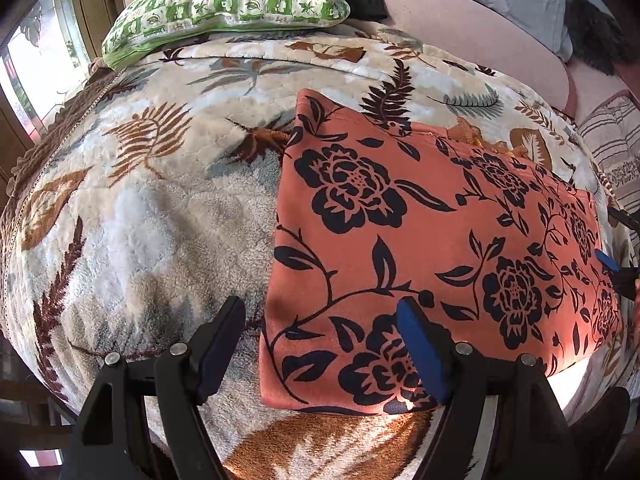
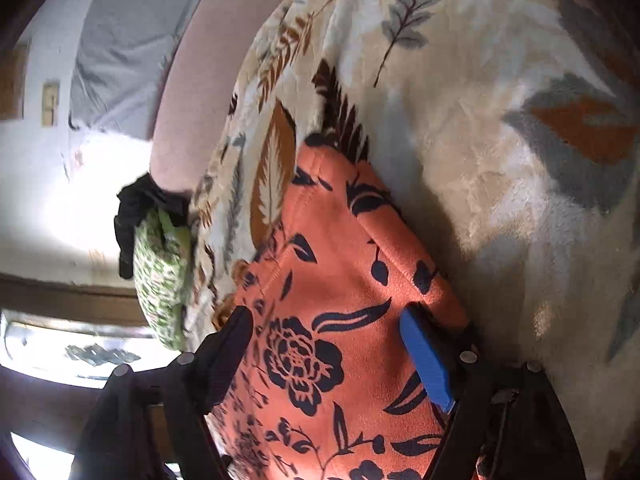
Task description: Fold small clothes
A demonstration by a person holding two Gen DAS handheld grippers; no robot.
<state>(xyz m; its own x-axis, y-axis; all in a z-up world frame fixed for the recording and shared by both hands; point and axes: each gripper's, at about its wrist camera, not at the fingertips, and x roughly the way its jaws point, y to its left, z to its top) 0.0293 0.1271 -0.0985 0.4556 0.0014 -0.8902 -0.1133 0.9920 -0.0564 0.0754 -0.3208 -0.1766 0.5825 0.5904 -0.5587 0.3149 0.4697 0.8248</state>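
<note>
No readable text, labels, brands or numbers, only floral and leaf prints on fabrics

The left wrist view looks from just behind the left claw (image 1: 322, 354), down and forward across the bed (image 1: 132, 216). It sits close above the orange flowered cloth (image 1: 400, 240) and faces the green pillow (image 1: 228, 0) at the far end.

The right wrist view is tipped sideways, very near the same cloth (image 2: 344, 280), looking past the right claw (image 2: 326, 354). Both views share the cloth, the leafy blanket (image 2: 480, 120), the green pillow (image 2: 160, 276) and the pink headboard (image 2: 192, 80).
</note>
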